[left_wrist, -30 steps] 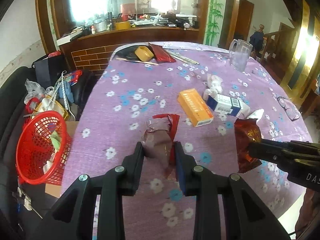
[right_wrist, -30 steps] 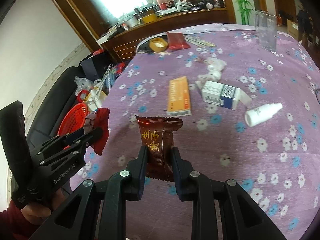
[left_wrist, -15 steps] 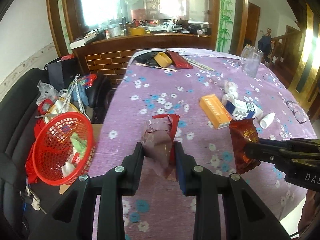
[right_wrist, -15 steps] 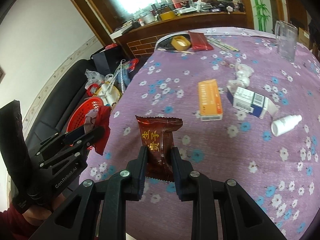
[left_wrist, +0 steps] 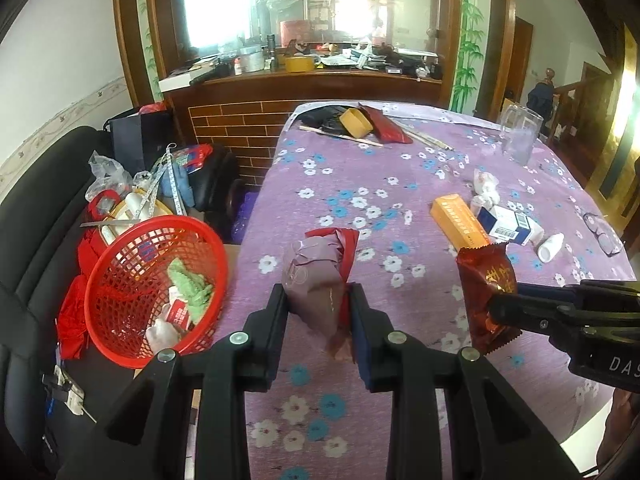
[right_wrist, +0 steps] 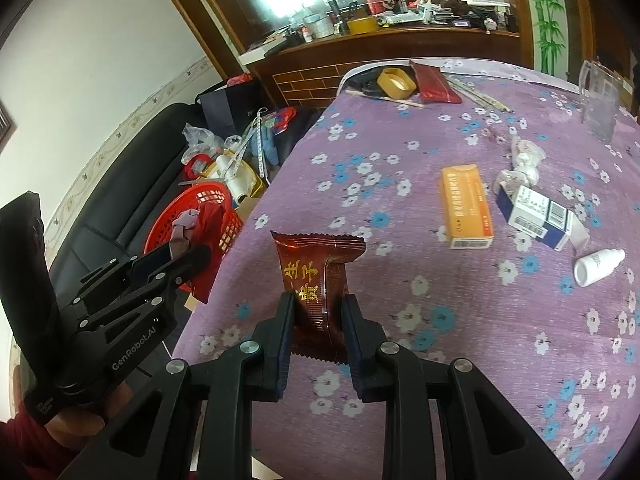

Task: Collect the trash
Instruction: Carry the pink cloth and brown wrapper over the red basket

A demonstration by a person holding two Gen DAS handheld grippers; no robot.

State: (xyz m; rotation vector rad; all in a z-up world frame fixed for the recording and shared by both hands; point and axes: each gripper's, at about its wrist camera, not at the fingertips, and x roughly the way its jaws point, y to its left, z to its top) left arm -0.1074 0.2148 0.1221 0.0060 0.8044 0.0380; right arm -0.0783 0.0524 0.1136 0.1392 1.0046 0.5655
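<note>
we hold a crumpled wrapper [left_wrist: 320, 276] pinched in the left gripper [left_wrist: 318, 312] and a brown snack packet [right_wrist: 318, 292] pinched in the right gripper [right_wrist: 318, 320]. the red basket [left_wrist: 120, 280] sits down-left of both; we should keep both grips firm until each is over its rim.

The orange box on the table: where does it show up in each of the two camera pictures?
Left wrist view: orange box lies right of centre, beyond the brown wrapper.
Right wrist view: orange box lies upper right of centre.
Shared landmark: the blue-and-white box just right of it in both.
</note>
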